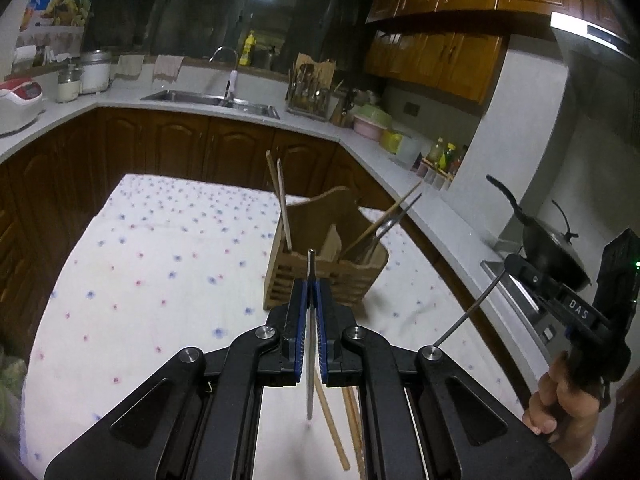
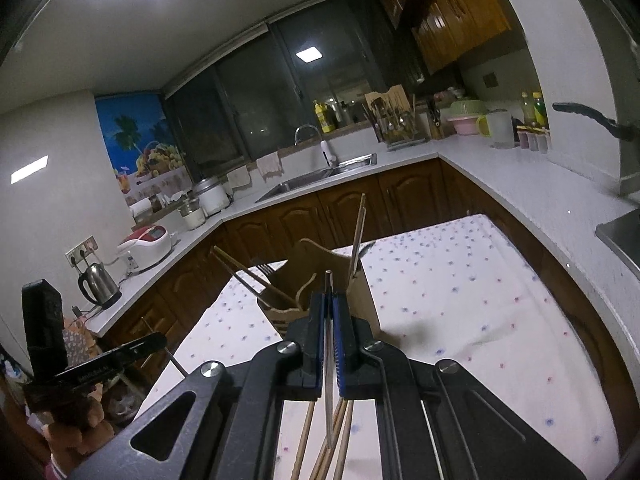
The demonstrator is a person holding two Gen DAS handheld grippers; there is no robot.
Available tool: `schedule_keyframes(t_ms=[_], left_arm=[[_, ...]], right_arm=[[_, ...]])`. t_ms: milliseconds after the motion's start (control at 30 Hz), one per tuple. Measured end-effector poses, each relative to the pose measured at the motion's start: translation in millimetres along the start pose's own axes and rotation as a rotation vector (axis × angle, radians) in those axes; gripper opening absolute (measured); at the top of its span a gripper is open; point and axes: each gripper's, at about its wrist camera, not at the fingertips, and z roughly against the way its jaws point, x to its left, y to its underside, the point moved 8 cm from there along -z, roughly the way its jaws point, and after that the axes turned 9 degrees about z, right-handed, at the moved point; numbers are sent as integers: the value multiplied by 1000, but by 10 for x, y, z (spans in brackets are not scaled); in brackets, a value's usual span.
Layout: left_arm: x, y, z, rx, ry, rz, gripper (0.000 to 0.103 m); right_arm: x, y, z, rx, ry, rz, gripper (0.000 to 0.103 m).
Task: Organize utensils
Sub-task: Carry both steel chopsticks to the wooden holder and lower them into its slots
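Under my grippers, loose wooden chopsticks [image 1: 331, 424] on the cloth [image 1: 160, 264]. My left gripper [image 1: 311, 304] is clamped on a metal chopstick [image 1: 311, 344], my right gripper [image 2: 329, 320] on another metal stick [image 2: 328, 360]. Just ahead of both: wooden holder [image 1: 332, 256] w/ utensils already in. Step looks like loading; next, tip each stick into a slot w/o knocking the holder

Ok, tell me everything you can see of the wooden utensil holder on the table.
The wooden utensil holder is light brown, apparently bamboo, with a tall curved back panel, inner dividers and a slatted front. It stands upright on the flowered tablecloth. Wooden chopsticks lean out of one side; more chopsticks and a metal piece lean out of the other. Neither gripper touches it.
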Motion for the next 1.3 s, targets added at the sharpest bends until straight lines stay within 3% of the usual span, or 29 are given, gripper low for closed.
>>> schedule_keyframes(t_ms=[233,467,600,733,967,1300], left_arm=[[-138,-345,17,-66,4,-18,4],[-308,-943,15,-192,10,-27,4],[-346,-1257,-50,-242,13,-16,4],[-319,-1434,-243,-280,-1,0,4],[-231,-1334,-725,-271,-50,7,4],[-37,-854,-1262,-152,-94,-3,4]], right_arm=[[-17,-265,-30,-60,4,-5,4],[-28,-745,-146,-154,15,-4,4],[-71,-1042,-326,-203,42,-4,4],[-145,-1127,-534,-217,77,-7,4],[-232,-921,-880,-197,121,2,4],[-361,-464,-1200,-109,119,-26,5]])
